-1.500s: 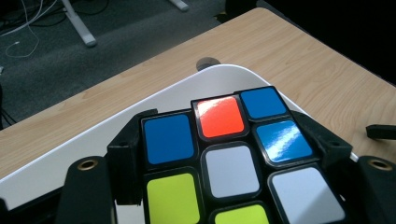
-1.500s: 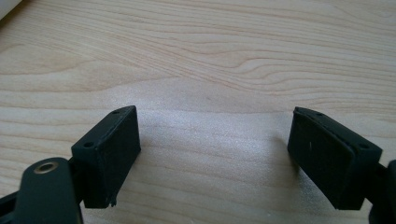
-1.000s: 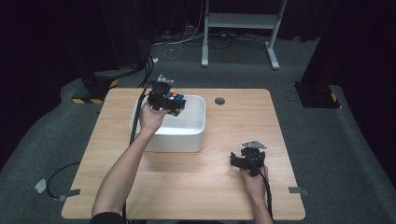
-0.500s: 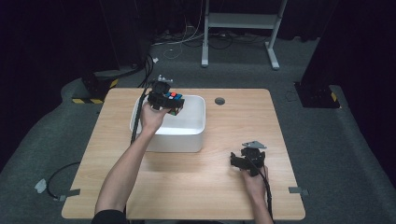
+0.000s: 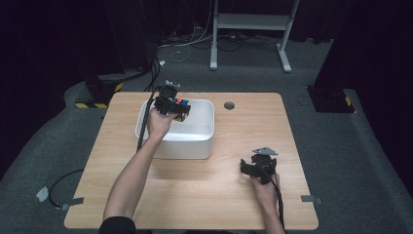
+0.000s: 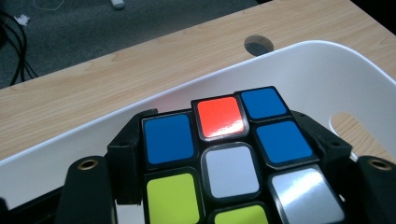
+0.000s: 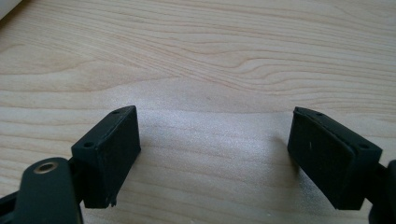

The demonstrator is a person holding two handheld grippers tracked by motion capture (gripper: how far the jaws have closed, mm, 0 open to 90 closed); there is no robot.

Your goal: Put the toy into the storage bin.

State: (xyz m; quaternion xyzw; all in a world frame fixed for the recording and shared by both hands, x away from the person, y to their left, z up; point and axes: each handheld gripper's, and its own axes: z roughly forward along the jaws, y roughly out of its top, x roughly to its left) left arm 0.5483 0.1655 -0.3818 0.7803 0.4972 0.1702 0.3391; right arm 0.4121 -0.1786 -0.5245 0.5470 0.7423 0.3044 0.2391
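No brand, label or writing can be read on anything here; the puzzle cube's (image 6: 229,158) stickers are plain colour squares. In the left gripper view the left hand-held gripper (image 6: 224,154) is clamped on that cube, a black jaw pressed against each side, and the face turned to the camera reads blue, red and blue along its far edge, then lime, white and blue, with a glare-washed sticker at 4 o'clock. Behind the cube curves the smooth inner wall of a white plastic bin (image 6: 327,70), with an oval handle slot at 3 o'clock and a round cable hole (image 6: 258,45) in the wooden bench (image 6: 93,93) at 1 o'clock. The high view adds what that close view lacks: the bin (image 5: 204,141) stands at about 10 o'clock from the bench's (image 5: 185,195) centre, and the left hand-held gripper (image 5: 176,108) holds the cube (image 5: 181,108) over the bin's far left part, just above its rim; whether the cube touches the bin cannot be told. The same view places the right hand-held gripper (image 5: 253,168) at about 4 o'clock, resting low on the bare wood, well apart from the bin. The right gripper view shows the right hand-held gripper (image 7: 215,158) with its jaws spread wide and only wood grain between them, plus a sliver of white at 11 o'clock.
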